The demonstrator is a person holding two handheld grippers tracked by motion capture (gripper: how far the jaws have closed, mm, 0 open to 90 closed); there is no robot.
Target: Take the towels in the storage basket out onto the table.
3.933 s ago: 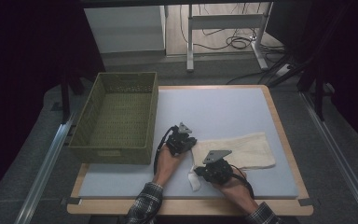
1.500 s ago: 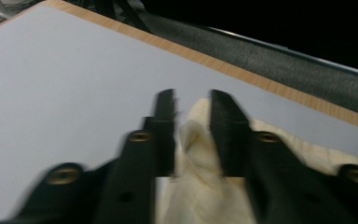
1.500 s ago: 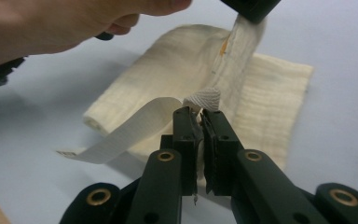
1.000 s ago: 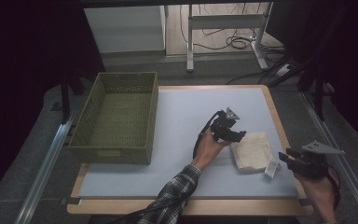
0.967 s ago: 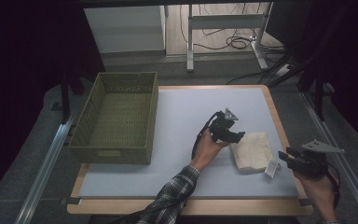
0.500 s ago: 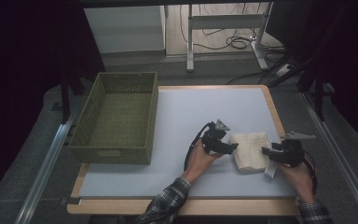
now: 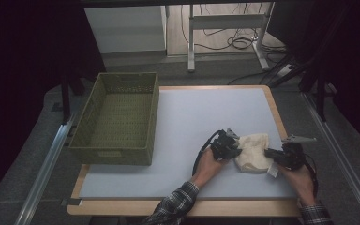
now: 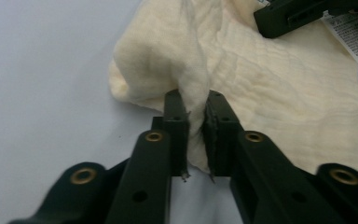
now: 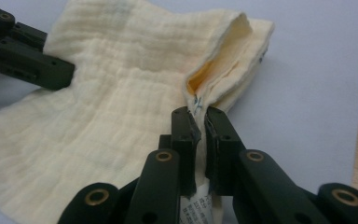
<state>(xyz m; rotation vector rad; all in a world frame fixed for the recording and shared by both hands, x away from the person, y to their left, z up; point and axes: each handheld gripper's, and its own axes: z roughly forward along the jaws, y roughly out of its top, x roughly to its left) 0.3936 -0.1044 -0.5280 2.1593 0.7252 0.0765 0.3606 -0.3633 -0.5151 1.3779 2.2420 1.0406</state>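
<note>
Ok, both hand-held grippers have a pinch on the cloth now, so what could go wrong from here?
The left hand-held gripper pinches only a thin bunched fold of the cream cloth, so it may slip out if pulled. The right hand-held gripper is clamped at the hem beside the label; a lift might tug on the label rather than the layers. Because the cloth is folded, uneven pulls could open it before it reaches the green basket.

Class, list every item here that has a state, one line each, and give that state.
Cloth: folded, lying on the table, pinched at two edges.
Left gripper: shut on cloth.
Right gripper: shut on cloth at its label edge.
Basket: upright, empty.
</note>
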